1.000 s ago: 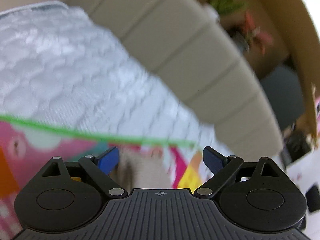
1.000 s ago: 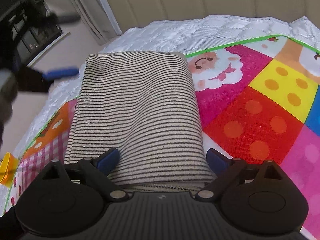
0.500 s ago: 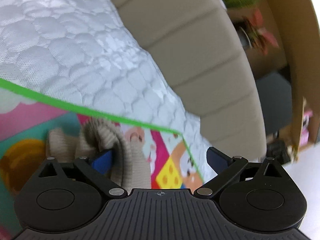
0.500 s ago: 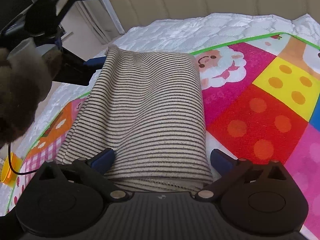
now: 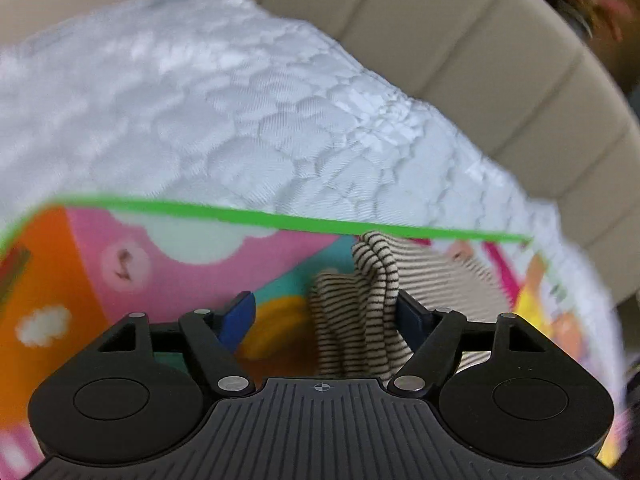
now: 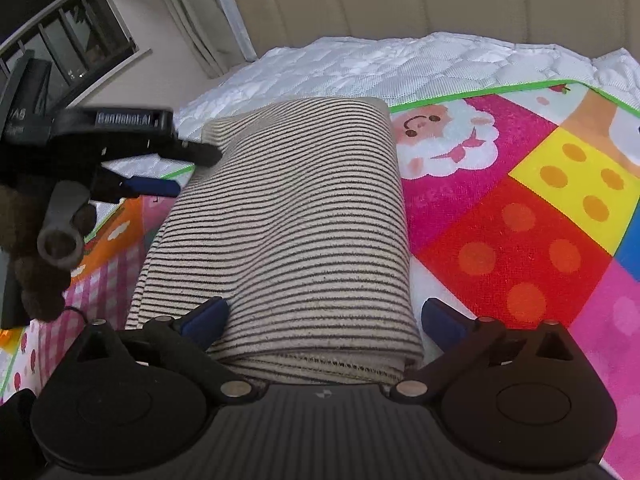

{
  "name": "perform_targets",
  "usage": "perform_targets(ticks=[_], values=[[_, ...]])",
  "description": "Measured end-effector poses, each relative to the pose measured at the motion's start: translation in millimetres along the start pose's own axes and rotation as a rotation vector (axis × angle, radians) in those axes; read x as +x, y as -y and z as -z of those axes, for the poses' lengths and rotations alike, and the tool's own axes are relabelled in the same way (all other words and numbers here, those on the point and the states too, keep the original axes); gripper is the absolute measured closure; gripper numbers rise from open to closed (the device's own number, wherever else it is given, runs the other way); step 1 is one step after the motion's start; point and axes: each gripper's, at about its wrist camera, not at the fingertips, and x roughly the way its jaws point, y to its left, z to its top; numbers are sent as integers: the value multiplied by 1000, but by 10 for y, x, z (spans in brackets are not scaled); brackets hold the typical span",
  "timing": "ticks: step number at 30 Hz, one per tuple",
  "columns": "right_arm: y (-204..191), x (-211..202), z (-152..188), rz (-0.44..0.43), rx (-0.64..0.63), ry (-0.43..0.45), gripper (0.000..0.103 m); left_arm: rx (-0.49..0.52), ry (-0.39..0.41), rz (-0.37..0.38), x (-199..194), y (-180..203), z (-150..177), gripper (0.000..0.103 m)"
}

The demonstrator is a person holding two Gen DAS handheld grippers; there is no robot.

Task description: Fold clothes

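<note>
two hand-held grippers are working a striped garment lying part-folded on the play mat: the left hand-held gripper is closing around a bunched corner, the right hand-held gripper is straddling the near edge, wide open. more folding seems left.

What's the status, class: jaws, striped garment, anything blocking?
Left gripper closing, striped garment bunched between jaws. Right gripper open, straddling the folded near end. Nothing blocking on play mat.
</note>
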Motion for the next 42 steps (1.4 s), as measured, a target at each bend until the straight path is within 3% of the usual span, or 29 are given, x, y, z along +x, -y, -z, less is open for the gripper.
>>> perform_targets(ticks=[2,5,9,13,15,19,22,23,25,28,29,30,32,34,35,37,40,42], values=[[-4,4,0,2,-5,-1,0,23,14,-33,-34,34,68,22],[-22,15,2,12,-21,0,0,-44,60,-15,-198,23,215,25],[-65,19,22,32,-51,3,0,-126,106,101,-408,61,518,21],[-106,23,40,52,-73,6,0,-47,82,91,-266,141,703,23],[-127,25,43,62,-85,8,0,-73,78,100,-199,74,751,20],[-140,-186,-20,65,-110,52,0,-89,74,123,-144,-9,783,17],[-73,-443,-239,51,-93,188,2,-71,63,131,-154,-46,786,16],[-11,-412,-369,39,-68,198,13,-65,58,134,-160,-60,787,16],[120,-316,-644,15,-14,205,27,-66,46,145,-180,-104,800,16],[349,154,-988,0,84,118,23,-76,33,159,-197,-152,817,16],[408,334,-1035,-39,130,62,16,-77,31,161,-198,-157,819,16],[462,514,-1073,-83,178,5,16,-74,31,162,-200,-158,819,16],[437,623,-1101,-149,243,-14,35,-73,30,167,-189,-176,815,16],[214,432,-1118,-190,124,87,47,-74,31,174,-177,-204,812,16],[101,309,-1105,-216,54,144,47,-76,30,178,-174,-225,809,16],[15,257,-1052,-172,3,162,48,-79,28,185,-173,-267,804,16],[180,496,-972,-9,31,87,48,-75,28,188,-172,-286,791,16],[341,514,-926,-16,104,80,47,-60,33,184,-166,-264,792,15]])
